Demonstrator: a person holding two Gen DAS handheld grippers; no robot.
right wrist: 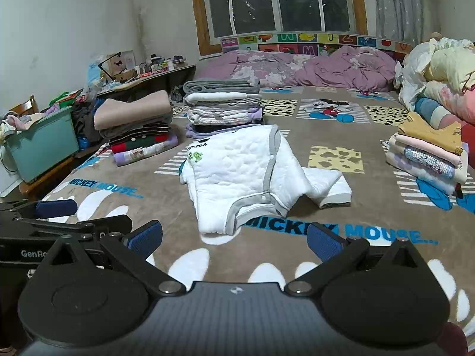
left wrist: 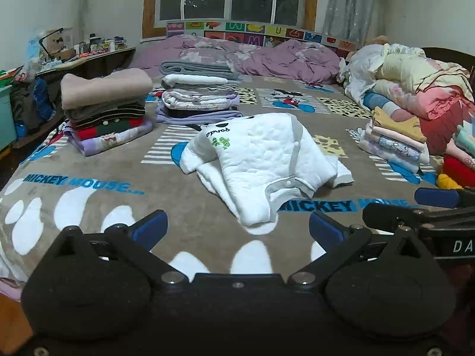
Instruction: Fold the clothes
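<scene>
we're looking down the bed (left wrist: 98, 222) and there's the white quilted garment (left wrist: 267, 160) lying rumpled in the middle, one sleeve flung out to the side, not folded. our left gripper (left wrist: 236, 228) hangs short of its near hem, jaws spread wide and holding nothing; the right gripper (right wrist: 234, 238) sits beside it, just as wide, just as empty. behind, three neat stacks of folded clothes (left wrist: 199, 95) stand on the bed, so plenty lies folded. the heap at the far right (left wrist: 415, 80) may be more to fold, though it's hard to tell from here.
</scene>
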